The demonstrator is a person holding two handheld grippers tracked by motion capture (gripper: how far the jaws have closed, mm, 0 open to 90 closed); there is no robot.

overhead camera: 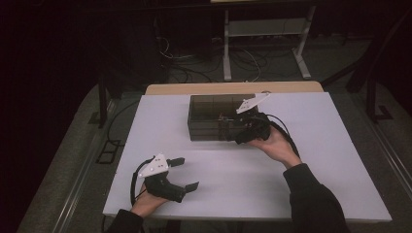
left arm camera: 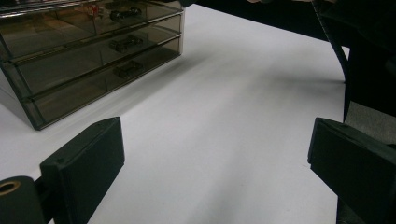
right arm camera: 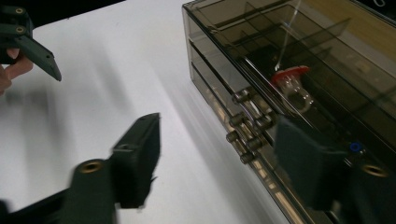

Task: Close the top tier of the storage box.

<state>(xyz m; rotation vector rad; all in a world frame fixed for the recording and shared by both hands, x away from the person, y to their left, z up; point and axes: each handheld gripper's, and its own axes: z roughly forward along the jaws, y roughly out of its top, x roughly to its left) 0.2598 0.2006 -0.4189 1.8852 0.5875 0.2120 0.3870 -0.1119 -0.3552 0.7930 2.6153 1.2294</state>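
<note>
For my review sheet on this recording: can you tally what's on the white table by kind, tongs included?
Smoked clear drawer box: 1
Drawers in it, all shut: 3
Red-topped ring inside the top drawer: 1
Tongs: 2, left tongs and right tongs, both open with nothing between them
Total: 7
</note>
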